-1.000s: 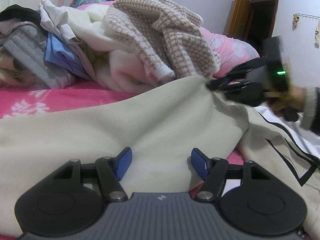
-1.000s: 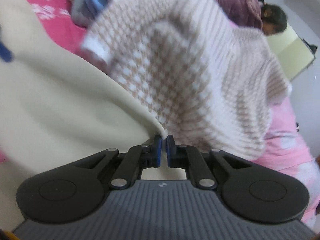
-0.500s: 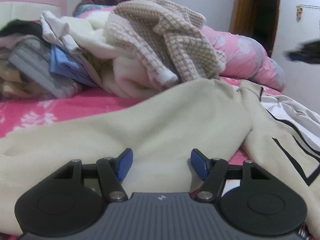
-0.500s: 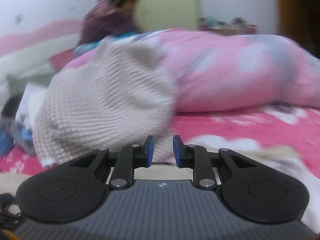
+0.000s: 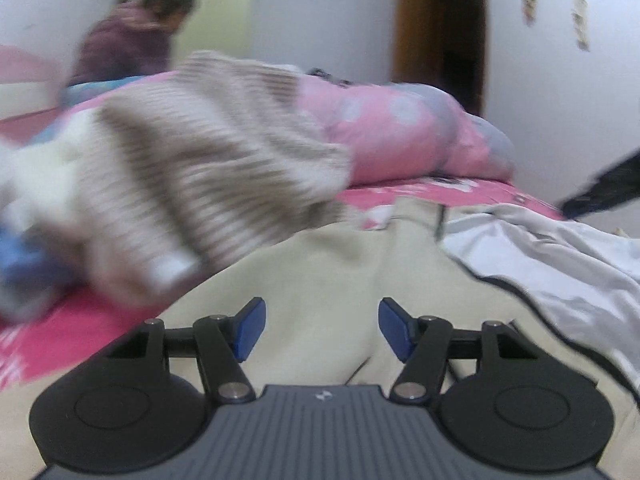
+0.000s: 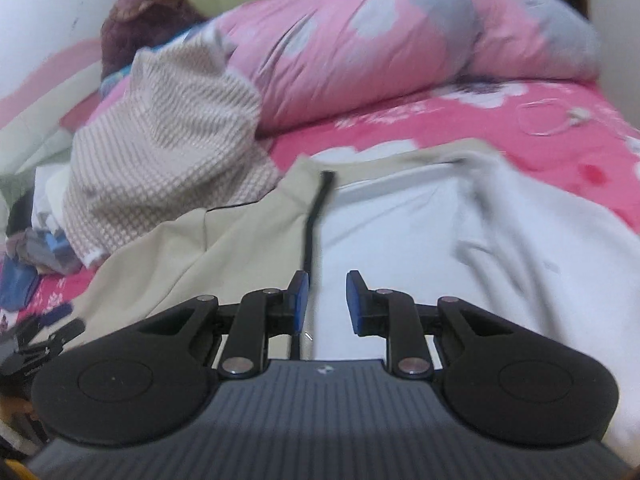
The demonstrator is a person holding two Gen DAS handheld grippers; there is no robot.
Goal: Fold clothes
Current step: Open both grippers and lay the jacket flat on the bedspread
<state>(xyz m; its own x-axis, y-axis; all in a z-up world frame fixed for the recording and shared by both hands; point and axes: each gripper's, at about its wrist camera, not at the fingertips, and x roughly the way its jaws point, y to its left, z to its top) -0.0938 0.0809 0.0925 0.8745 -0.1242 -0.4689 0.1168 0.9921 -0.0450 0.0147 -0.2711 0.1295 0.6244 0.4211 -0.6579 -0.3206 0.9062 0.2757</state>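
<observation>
A beige garment (image 5: 320,260) with black piping and a white panel (image 6: 400,232) lies spread on the pink bed. My left gripper (image 5: 320,326) hovers open just above its beige part, nothing between the blue pads. My right gripper (image 6: 326,300) is over the white panel beside the black stripe (image 6: 316,216), its jaws a small way apart and holding nothing. In the left wrist view the right gripper (image 5: 600,188) shows as a dark blur at the right edge. The left gripper (image 6: 44,336) is a blur at the lower left of the right wrist view.
A pink-and-white knit sweater (image 5: 208,152) (image 6: 168,152) tops a pile of clothes (image 6: 32,240) on the left. A rolled pink quilt (image 6: 380,40) lies across the back. A person (image 6: 148,12) sits beyond it. A white cable (image 6: 552,120) lies on the sheet.
My right gripper let go of the beige garment's edge, parted its jaws, rolled and swung over to the white panel. My left gripper rose and shifted right, staying open.
</observation>
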